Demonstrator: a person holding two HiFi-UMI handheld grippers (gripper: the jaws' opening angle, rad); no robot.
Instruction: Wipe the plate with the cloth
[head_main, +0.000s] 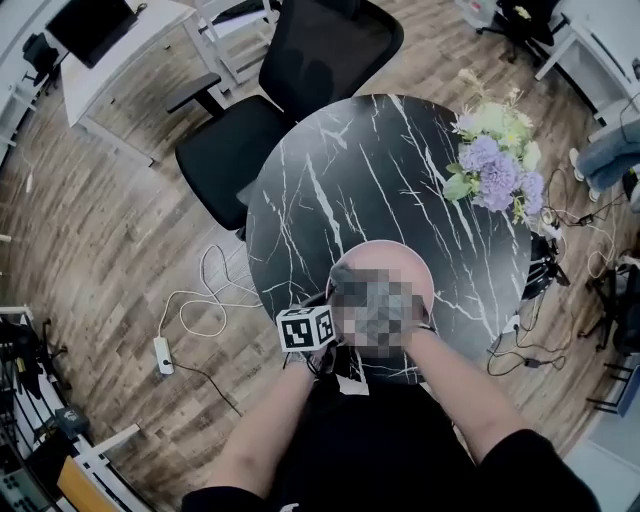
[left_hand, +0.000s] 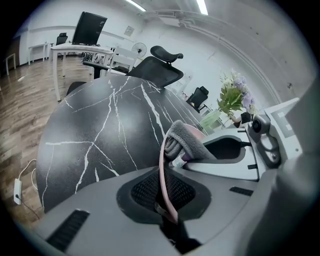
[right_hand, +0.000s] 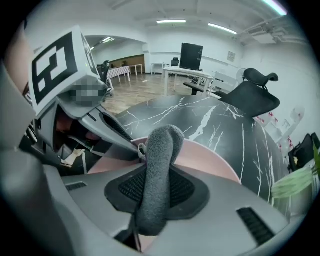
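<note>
- Left tongs (left_hand: 163, 192) clamp the pink plate (left_hand: 161, 155) edge-on by its near rim; we judge this steadies it on the marble table (head_main: 380, 170) against the wiping.
- Right tongs (right_hand: 155, 192), just beside the left pair, pinch the grey cloth (right_hand: 161, 145), whose fold bulges beyond the jaws over the plate's face.
- Both forearms reach in, tongs pitched steeply down.

Pink round plate (head_main: 400, 258), grey folded cloth (right_hand: 159, 170) on it

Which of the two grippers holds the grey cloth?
The right gripper: it pinches the cloth, whereas the left gripper clamps the pink plate by its rim.
</note>
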